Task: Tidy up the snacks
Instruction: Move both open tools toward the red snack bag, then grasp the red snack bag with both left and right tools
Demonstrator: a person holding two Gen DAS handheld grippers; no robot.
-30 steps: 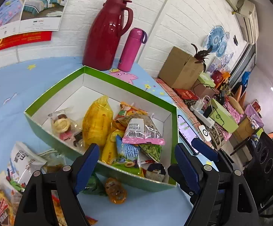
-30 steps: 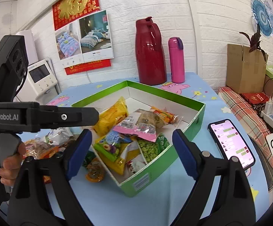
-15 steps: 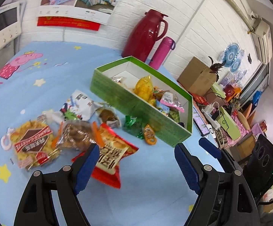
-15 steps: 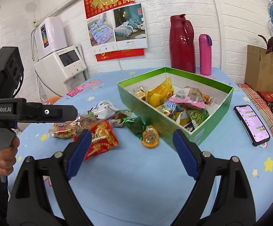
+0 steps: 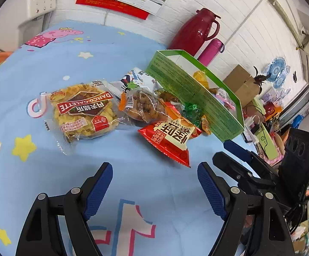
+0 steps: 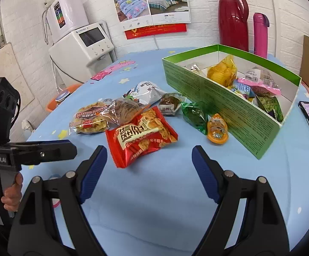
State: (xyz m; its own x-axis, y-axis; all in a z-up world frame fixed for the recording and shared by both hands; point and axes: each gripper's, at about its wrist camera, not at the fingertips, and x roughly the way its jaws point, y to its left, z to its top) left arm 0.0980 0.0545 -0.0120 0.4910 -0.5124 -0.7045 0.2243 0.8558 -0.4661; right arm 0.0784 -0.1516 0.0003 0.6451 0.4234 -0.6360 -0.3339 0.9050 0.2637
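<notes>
Right wrist view: seven snack packets (image 6: pixel 140 135) lie outside one green box (image 6: pixel 218 98); both tools (image 6: pixel 149 166) gape wide, empty.

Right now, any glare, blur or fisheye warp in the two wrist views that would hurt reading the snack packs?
Left wrist: sharp centre, strong barrel warp with dark corners; mild sheen on the clear cookie pack, label readable. Right wrist: also sharp; glare streaks on the red thermos, reflection on the green foil pack; red snack bag print legible; edges bend the green box walls.
</notes>
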